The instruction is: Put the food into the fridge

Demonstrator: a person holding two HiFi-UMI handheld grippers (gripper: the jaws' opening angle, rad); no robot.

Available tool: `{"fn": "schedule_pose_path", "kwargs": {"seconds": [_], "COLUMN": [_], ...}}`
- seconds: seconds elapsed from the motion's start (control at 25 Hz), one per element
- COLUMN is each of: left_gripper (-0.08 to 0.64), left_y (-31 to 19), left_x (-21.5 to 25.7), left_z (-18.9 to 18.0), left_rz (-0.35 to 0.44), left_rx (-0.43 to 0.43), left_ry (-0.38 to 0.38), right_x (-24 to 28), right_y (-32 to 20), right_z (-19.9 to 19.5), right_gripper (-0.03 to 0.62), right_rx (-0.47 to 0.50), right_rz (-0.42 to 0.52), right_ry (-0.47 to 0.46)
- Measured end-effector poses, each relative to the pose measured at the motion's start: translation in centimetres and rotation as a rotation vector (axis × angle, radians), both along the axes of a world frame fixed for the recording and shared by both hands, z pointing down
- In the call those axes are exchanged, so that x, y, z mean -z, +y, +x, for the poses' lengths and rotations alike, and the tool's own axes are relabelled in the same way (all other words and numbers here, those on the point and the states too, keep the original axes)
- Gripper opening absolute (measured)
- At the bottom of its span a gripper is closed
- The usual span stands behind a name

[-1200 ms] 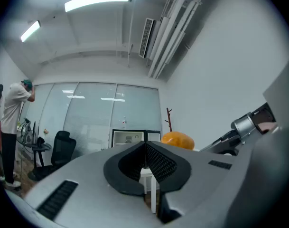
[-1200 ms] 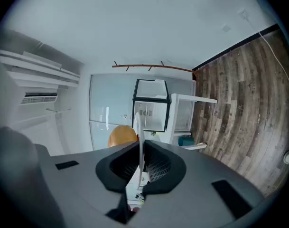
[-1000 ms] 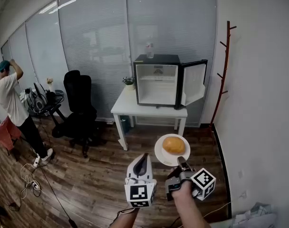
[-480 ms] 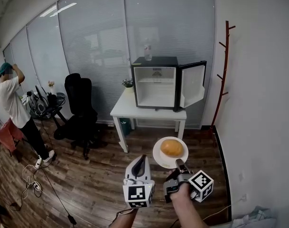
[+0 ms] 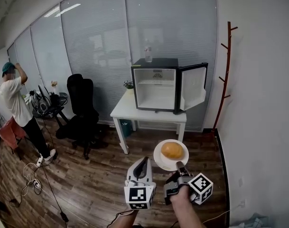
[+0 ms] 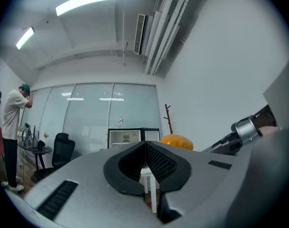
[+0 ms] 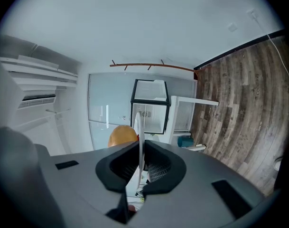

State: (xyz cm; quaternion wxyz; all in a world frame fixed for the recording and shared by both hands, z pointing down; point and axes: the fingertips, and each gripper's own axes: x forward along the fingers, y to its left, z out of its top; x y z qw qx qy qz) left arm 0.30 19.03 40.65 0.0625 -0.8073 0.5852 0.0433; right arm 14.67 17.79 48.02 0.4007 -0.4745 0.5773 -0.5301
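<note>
A white plate [image 5: 159,157] carries a round orange bun [image 5: 172,150]. My right gripper [image 5: 180,167] is shut on the plate's near rim and holds it level above the floor. In the right gripper view the plate [image 7: 140,127] shows edge-on between the jaws, with the bun [image 7: 122,136] to its left. My left gripper [image 5: 144,163] is shut and empty, just left of the plate; in its own view the bun [image 6: 176,141] shows past the jaws. The small black fridge [image 5: 155,83] stands on a white table [image 5: 130,111] ahead, its door [image 5: 191,87] swung open to the right, its inside looking bare.
A black office chair [image 5: 82,109] stands left of the table. A person in a white shirt [image 5: 15,103] stands at far left by cables on the wood floor. A red coat stand [image 5: 223,75] leans at the right wall. A bottle [image 5: 148,54] sits on the fridge top.
The view has shifted slightly as I move toward the table. The plate with the bun stays in the right gripper; both grippers keep their places.
</note>
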Motion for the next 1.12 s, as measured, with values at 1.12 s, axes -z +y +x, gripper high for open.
{"fn": "schedule_pose_path", "kwargs": {"seconds": [1.12], "left_gripper": [0.029], "left_y": [-21.2], "left_x": [1.5], "left_z": [-8.8], "left_rz": [0.033], "left_rx": [-0.021], "left_ry": [0.023], "right_x": [2.3], "right_y": [-21.4], "right_z": [-8.3], "right_gripper": [0.04], "right_rx": [-0.015], "right_rz": [0.028], "right_ry": [0.049]}}
